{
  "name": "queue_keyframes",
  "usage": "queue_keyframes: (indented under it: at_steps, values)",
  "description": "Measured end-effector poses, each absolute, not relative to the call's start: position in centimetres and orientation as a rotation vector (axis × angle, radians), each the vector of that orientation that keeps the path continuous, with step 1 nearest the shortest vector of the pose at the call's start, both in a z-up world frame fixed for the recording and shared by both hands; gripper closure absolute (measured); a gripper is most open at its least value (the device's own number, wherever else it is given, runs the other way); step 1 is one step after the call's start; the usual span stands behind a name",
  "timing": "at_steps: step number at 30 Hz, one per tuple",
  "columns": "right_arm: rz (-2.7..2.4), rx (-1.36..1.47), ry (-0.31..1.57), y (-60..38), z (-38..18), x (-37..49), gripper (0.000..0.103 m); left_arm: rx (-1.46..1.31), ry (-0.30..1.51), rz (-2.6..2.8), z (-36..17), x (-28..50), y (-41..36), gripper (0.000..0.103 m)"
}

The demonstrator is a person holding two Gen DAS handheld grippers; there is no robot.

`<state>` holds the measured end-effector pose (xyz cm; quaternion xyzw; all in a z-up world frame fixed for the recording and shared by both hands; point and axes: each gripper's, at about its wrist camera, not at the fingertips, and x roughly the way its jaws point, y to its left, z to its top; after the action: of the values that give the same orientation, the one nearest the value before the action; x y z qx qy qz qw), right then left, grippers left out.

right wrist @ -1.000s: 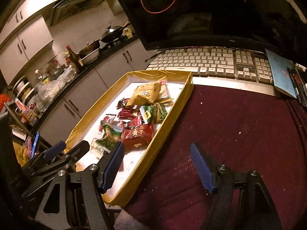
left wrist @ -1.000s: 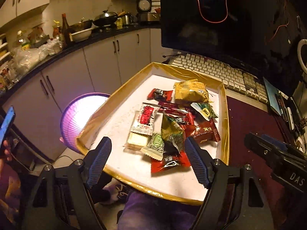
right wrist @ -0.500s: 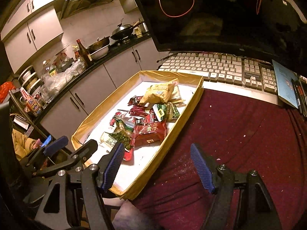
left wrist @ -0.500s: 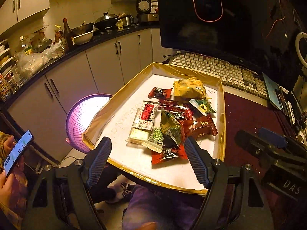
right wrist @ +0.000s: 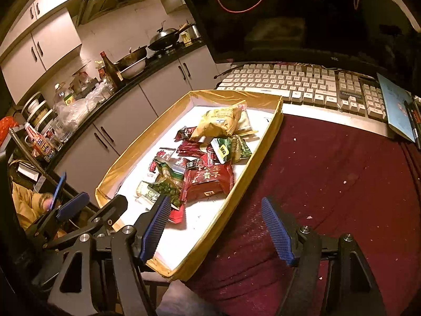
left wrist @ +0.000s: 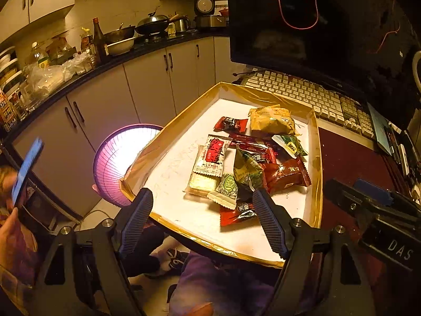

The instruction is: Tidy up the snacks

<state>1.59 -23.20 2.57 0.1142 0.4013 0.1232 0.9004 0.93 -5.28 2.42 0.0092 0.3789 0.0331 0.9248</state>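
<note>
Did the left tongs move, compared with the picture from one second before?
Yes. The left tongs backed away slightly from the snack tray; against the fixed keyboard, the tray's near edge now sits higher, beyond the fingertips.

Left gripper (left wrist: 202, 221) jaws apart above snacks (left wrist: 250, 158).

We cannot read the small print on the crinkled yellow snack bag (right wrist: 219, 123). A red foil packet (left wrist: 238, 214) lies half hidden behind the left gripper's blue ribbed finger (left wrist: 268, 223), and the dark monitor screen (left wrist: 315, 21) runs off the frame's top.
</note>
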Motion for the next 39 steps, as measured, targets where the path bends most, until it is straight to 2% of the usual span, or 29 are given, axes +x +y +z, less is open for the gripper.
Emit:
queue_keyframes:
  at_steps: [39]
  values:
    - [0.268, 0.262, 0.830, -22.3, 2.1, 2.7, 0.030, 0.014, 0.826, 0.069, 0.8, 2.2, -4.2, 0.024]
